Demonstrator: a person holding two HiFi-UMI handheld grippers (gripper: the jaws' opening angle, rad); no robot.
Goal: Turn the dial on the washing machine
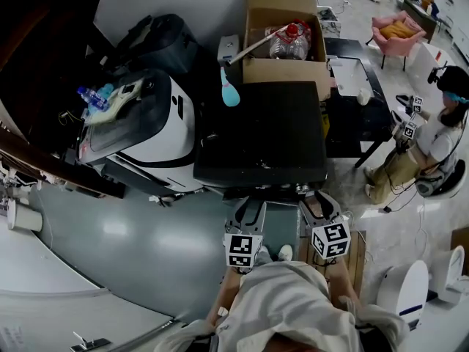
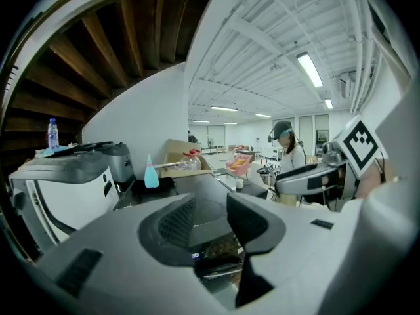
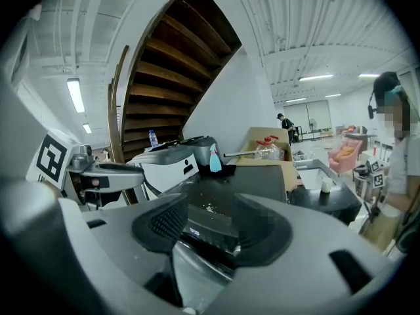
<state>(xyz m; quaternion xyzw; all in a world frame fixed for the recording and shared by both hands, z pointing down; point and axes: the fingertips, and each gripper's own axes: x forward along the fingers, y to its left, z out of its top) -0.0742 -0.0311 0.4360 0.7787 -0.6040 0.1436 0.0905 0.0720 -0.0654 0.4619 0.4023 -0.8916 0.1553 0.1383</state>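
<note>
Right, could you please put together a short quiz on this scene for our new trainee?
1. True or false: the cardboard box at the far end of the washing machine is empty.
2. What stands just left of the box? A) a light blue bottle B) a mug C) a folded towel
3. In the head view, on which side of the machine is the second person?

Key
1. False: it holds a clear bottle with a red cap.
2. A.
3. The right side.
</note>
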